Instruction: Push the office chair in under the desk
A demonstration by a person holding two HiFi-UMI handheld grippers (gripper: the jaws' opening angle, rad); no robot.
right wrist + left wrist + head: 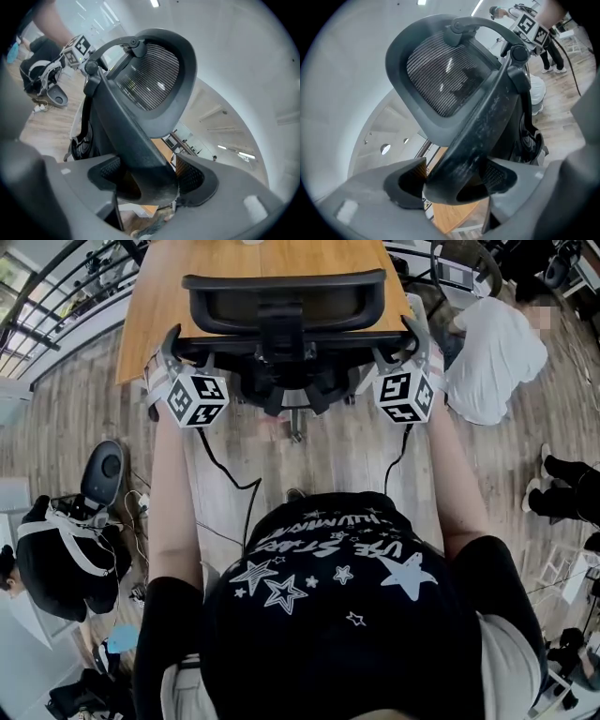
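one chair [281, 304], one desk [183, 282], two tools [452, 180] [147, 176]

From my head view the room is bright and evenly lit, with only faint shadows; the plank floor [328, 456] looks washed pale below the office chair [281, 343], and straight lines bow toward the edges; both gripper views sit inside a dark fisheye circle; a ceiling light strip [477, 6] blows out white; sheen streaks the mesh headrest [440, 79]; my near jaws are soft and out of focus.

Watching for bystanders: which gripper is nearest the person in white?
The right gripper: the person in white is beside it, while the left gripper sits across the chair.
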